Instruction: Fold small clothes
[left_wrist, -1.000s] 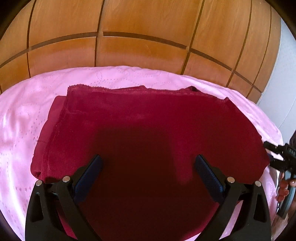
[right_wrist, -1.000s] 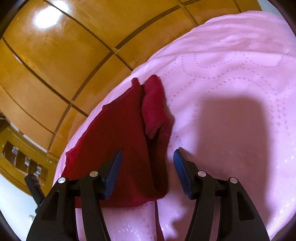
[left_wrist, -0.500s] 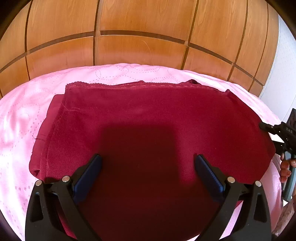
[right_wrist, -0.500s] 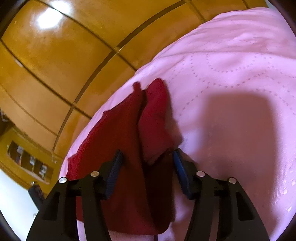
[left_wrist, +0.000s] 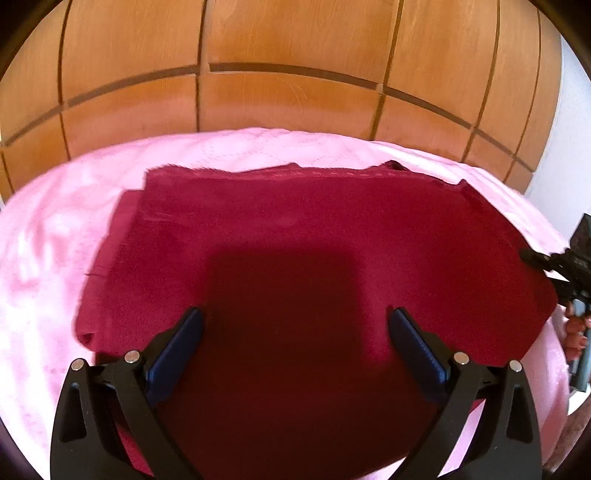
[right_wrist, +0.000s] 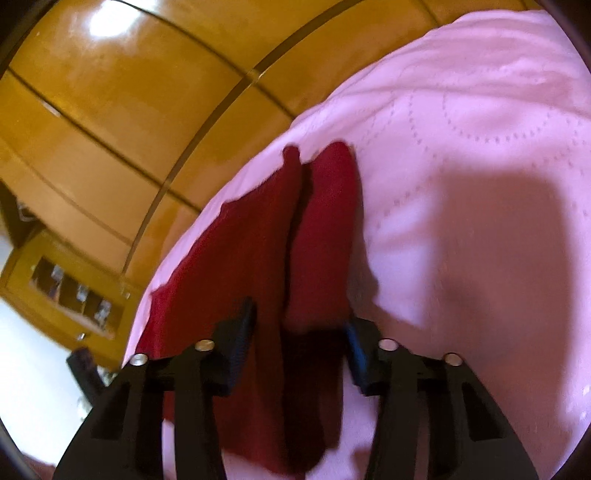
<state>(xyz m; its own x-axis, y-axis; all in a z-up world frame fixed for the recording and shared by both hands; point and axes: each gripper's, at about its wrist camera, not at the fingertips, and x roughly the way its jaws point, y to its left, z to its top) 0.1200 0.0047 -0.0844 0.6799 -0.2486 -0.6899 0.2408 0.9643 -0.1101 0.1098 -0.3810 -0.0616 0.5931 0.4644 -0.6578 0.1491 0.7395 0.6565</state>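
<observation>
A dark red cloth (left_wrist: 295, 221) lies spread flat on the pink bed sheet (left_wrist: 55, 258). My left gripper (left_wrist: 295, 314) hovers over its near part, open wide, nothing between the pads. In the left wrist view my right gripper (left_wrist: 543, 264) reaches the cloth's right edge. In the right wrist view the cloth (right_wrist: 236, 266) has a raised fold (right_wrist: 325, 221) along that edge. My right gripper (right_wrist: 299, 317) straddles this fold with its jaws closing. The right pad touches the fold; a gap remains at the left pad.
A wooden panelled wall (left_wrist: 295, 92) stands just behind the bed. A person's hand (left_wrist: 576, 328) holds the right gripper at the bed's right side. A wooden shelf unit (right_wrist: 70, 291) stands beyond the bed. Bare pink sheet (right_wrist: 461, 147) stretches to the right of the cloth.
My right gripper has moved forward over the cloth's right edge and its jaws have narrowed around the raised fold. The left gripper has stayed put, still open.
</observation>
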